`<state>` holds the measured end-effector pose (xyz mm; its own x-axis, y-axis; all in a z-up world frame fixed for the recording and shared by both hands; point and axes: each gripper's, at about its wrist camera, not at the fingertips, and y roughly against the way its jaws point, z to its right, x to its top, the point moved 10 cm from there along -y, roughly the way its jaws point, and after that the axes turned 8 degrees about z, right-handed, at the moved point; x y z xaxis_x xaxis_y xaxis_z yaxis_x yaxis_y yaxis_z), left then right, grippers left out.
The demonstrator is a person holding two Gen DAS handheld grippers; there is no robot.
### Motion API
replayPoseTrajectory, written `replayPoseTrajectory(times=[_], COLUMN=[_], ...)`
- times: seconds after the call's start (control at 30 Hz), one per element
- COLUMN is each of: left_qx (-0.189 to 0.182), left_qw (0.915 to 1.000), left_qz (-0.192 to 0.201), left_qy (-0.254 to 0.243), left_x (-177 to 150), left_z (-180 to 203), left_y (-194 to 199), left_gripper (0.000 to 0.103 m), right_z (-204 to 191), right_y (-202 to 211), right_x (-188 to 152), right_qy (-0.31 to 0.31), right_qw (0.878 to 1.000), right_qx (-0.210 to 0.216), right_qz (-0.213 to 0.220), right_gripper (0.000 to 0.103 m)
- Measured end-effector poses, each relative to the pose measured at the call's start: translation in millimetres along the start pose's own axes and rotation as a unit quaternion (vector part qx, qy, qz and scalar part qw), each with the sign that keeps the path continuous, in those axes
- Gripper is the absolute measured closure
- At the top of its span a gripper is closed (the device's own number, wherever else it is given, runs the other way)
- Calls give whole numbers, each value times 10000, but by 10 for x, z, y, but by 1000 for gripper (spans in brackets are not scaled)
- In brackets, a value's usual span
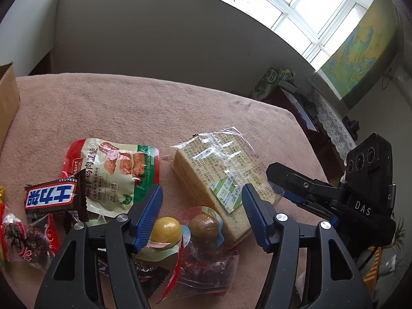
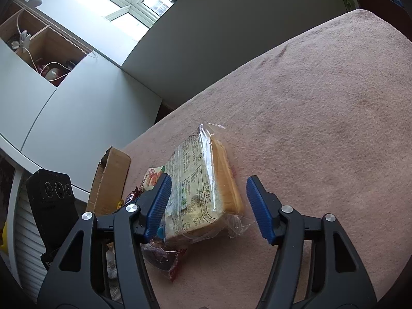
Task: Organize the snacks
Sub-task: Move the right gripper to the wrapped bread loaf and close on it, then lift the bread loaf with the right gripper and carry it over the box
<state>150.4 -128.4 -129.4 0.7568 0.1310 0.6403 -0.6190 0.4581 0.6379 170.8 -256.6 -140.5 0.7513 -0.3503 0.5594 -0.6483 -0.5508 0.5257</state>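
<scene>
Snacks lie in a heap on the pink cloth-covered table (image 1: 128,108). A wrapped bread loaf (image 1: 221,170) lies at the right of the heap; it also shows in the right wrist view (image 2: 203,193). A green-and-red tofu snack bag (image 1: 113,170), a Snickers bar (image 1: 51,195), two jelly cups (image 1: 185,229) and a bag of red dates (image 1: 206,270) lie around it. My left gripper (image 1: 202,206) is open above the jelly cups. My right gripper (image 2: 208,203) is open with the bread loaf between its fingers, apart from the pads.
A cardboard box (image 2: 108,180) stands at the table's left edge, also in the left wrist view (image 1: 7,103). The right gripper's body and camera (image 1: 360,180) sit at the right of the heap. Bare cloth stretches beyond the snacks.
</scene>
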Motion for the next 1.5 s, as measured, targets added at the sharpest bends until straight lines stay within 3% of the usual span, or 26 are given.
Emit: replayPoseTrajectory(times=[0.13, 0.53, 0.73, 0.87, 1.03, 1.5], left_qx=[-1, -136, -265, -156, -469, -529], left_qw=[9997, 9968, 9977, 9975, 9967, 9961], left_qz=[-220, -495, -544, -438, -646, -506], left_qy=[-55, -605, -302, -526, -134, -483], left_x=[-61, -215, -162, -134, -95, -72], left_z=[11, 179, 142, 124, 75, 263], left_y=[-156, -131, -194, -143, -258, -202], left_gripper=[42, 42, 39, 39, 39, 39], right_z=[-22, 26, -55, -20, 37, -12], right_y=[-52, -174, -183, -171, -168, -53], right_x=[5, -77, -129, -116, -97, -33], right_qy=[109, 290, 673, 546, 465, 415], right_qw=[9999, 9987, 9964, 9973, 9977, 9985], right_qx=[-33, -169, -348, -286, -288, -51], right_qz=[-88, -377, -371, -387, -411, -361], right_gripper=[48, 51, 51, 51, 54, 62])
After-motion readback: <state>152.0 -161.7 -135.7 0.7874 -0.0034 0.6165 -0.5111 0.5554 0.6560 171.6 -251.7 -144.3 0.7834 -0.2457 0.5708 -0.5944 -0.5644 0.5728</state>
